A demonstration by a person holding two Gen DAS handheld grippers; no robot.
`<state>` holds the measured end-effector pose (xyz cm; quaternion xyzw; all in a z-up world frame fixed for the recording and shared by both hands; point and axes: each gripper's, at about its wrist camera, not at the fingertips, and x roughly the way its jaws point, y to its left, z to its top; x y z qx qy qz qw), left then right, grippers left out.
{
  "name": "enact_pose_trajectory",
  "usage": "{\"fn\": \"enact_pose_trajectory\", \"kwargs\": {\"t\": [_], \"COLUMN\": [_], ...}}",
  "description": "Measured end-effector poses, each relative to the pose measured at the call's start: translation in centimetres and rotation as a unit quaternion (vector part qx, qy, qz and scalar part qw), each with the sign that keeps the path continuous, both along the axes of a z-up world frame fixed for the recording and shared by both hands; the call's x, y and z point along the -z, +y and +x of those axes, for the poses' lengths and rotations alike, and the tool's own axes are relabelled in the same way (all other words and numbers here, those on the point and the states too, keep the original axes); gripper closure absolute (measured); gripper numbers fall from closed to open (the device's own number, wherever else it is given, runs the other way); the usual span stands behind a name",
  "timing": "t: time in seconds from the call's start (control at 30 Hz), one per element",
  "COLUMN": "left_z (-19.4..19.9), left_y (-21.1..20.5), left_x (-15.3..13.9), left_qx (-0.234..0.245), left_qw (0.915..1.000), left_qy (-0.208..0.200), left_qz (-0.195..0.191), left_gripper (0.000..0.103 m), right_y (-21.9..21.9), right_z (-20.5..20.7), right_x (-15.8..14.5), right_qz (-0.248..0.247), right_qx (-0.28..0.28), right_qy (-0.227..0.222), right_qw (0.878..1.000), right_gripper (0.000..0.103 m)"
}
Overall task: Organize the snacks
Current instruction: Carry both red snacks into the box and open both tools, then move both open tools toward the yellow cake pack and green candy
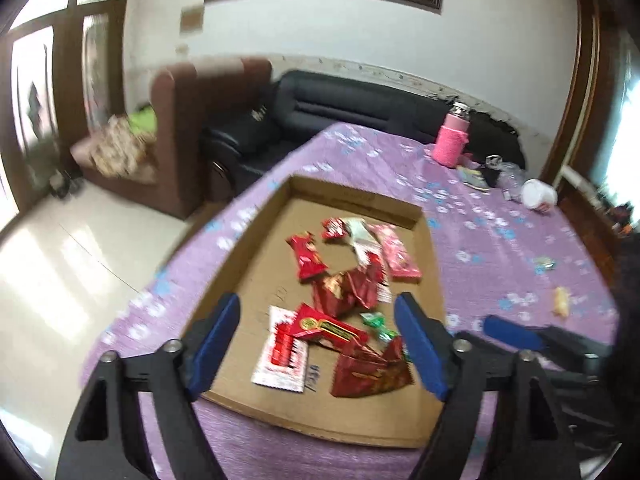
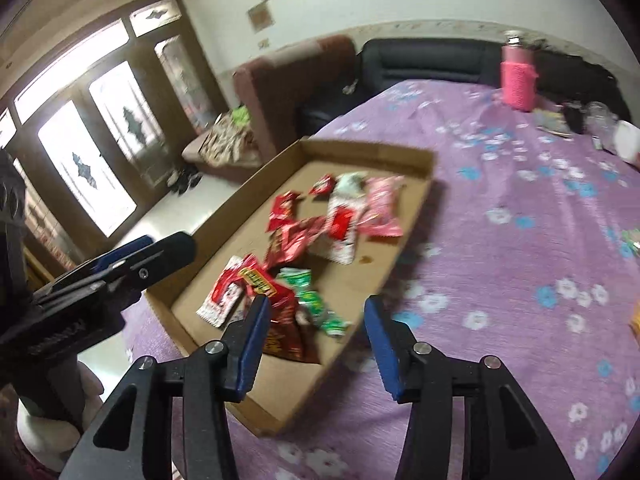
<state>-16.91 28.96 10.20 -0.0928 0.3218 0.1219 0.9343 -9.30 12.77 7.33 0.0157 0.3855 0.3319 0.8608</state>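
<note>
Both grippers empty above the snack tray

My left gripper gapes wide over the cardboard tray of wrappers; my right gripper, jaws apart, is nearer the loose yellow snack, off to its right on the cloth.

Red, pink and green snack packets lie heaped in a shallow cardboard tray.

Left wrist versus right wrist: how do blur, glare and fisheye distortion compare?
Left wrist view: motion smear on the snack packets, tablecloth print soft, blown-out windows at both edges. Right wrist view: similar smear, cardboard tray edges soft, door glass overexposed. Both bend the walls strongly.
</note>
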Motion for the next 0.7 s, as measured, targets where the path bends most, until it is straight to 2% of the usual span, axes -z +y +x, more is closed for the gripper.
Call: {"fn": "enact_pose_trajectory", "kwargs": {"t": [0.13, 0.2, 0.7], "left_z": [0.0, 0.1, -0.5], "left_y": [-1.3, -2.0, -4.2], "left_x": [-0.6, -0.7, -1.1], "left_qx": [-0.004, 0.001, 0.026], "left_qw": [0.9992, 0.9987, 0.9980], "left_qy": [-0.003, 0.000, 0.006], "left_qz": [0.040, 0.050, 0.058], "left_gripper": [0.018, 0.018, 0.017], "right_y": [-2.6, -3.1, -3.7], "right_z": [-1.1, -1.5, -3.9], "right_x": [-0.4, -0.4, -0.3], "right_qz": [0.020, 0.015, -0.015], "right_qx": [0.041, 0.052, 0.055], "right_qy": [-0.016, -0.023, -0.045], "right_qw": [0.999, 0.998, 0.997], "right_gripper": [0.044, 0.043, 0.043]}}
